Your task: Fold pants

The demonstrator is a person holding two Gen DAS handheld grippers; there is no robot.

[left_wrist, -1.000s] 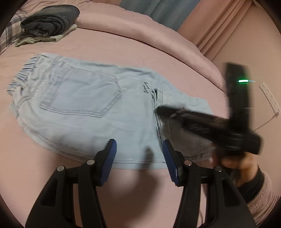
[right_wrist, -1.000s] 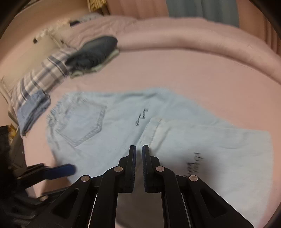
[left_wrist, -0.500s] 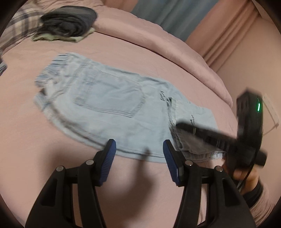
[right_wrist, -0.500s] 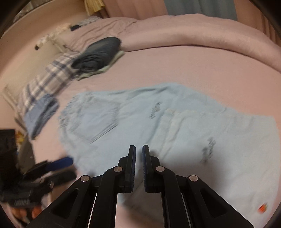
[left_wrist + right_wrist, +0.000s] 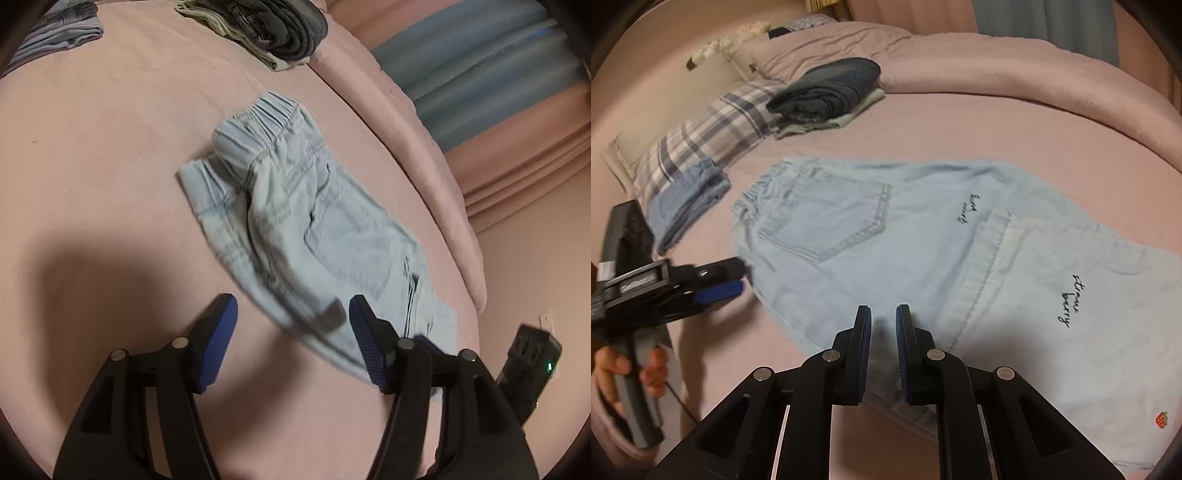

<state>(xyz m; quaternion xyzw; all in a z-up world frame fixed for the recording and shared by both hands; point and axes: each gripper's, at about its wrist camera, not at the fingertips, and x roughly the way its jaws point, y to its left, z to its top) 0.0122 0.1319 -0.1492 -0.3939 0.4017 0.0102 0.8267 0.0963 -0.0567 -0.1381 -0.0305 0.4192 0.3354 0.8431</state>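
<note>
Pale blue denim, the pants [image 5: 894, 236] lie flat on the pink bed [image 5: 1015, 125], back pocket [image 5: 831, 221] up, roughly in the middle of the mattress and well short of the rolled duvet [image 5: 997, 74] along its far edge; the legs are already doubled back, their hems [image 5: 993, 266] resting on the thigh area, so what remains looks like one more fold to close the bundle.

The left gripper [image 5: 291, 339] hovers with its blue pads spread wide over the near edge of the cloth by the waist end, holding nothing; the right gripper [image 5: 882, 350] sits low over the near edge close to the hems, its pads drawn near together with a narrow gap, and nothing visibly between them.

To do this step well, I judge each claw should bite the near edge through all layers, one at the waist corner and one at the folded corner; lifting only the top layer would let the fold slide apart; both should rise level and travel together so the crease lands straight.

The long axis runs along the bed's near edge in the right wrist view; the elastic waistband [image 5: 757, 192] points toward the plaid pillow [image 5: 701, 140] and the stacks of folded clothes [image 5: 827, 92] at the headboard end, while the folded end with the "strawberry" lettering [image 5: 1071, 299] points to the opposite end.
</note>
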